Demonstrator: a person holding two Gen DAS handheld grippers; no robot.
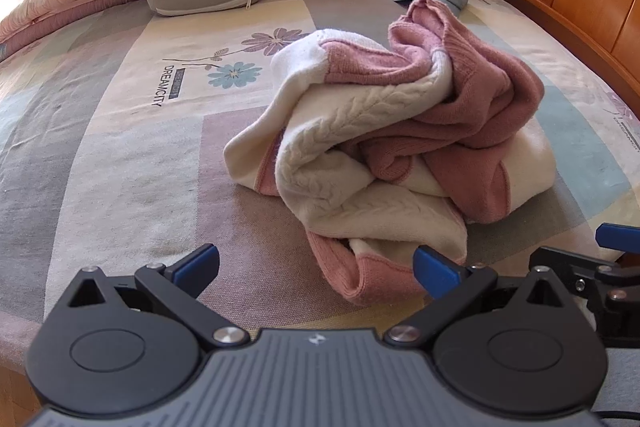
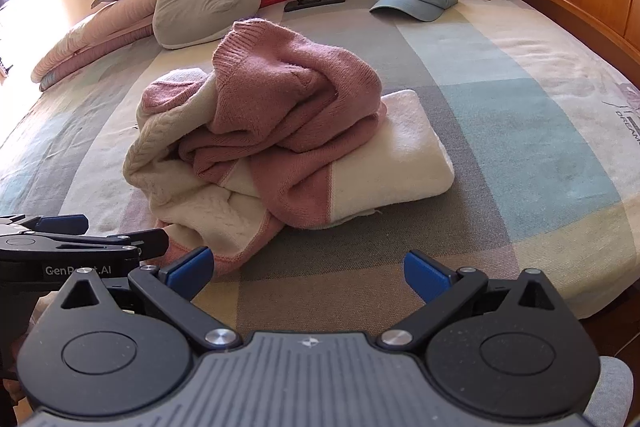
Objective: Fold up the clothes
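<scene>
Lying crumpled at the frame centre, the pink and white sweater (image 1: 400,147) rests on the bed (image 1: 120,147). Left gripper (image 1: 316,267) and right gripper (image 2: 306,269), both at the bottom, have fingers spread, pinching nothing.

Each gripper is built alike. On the left gripper (image 1: 316,265) and the right gripper (image 2: 306,269), a grey ribbed housing with a small four-pointed white mark is flanked by two round black discs, each topped by a triangular cut-out. Black link arms are pinned to the housing with silver screws and are tipped with blue pads (image 1: 434,271). White "GenRobot.AI" lettering (image 2: 78,270) is printed on the left gripper's side, partly hidden. A grey sleeve (image 2: 610,387) is seen at the lower right corner.
</scene>
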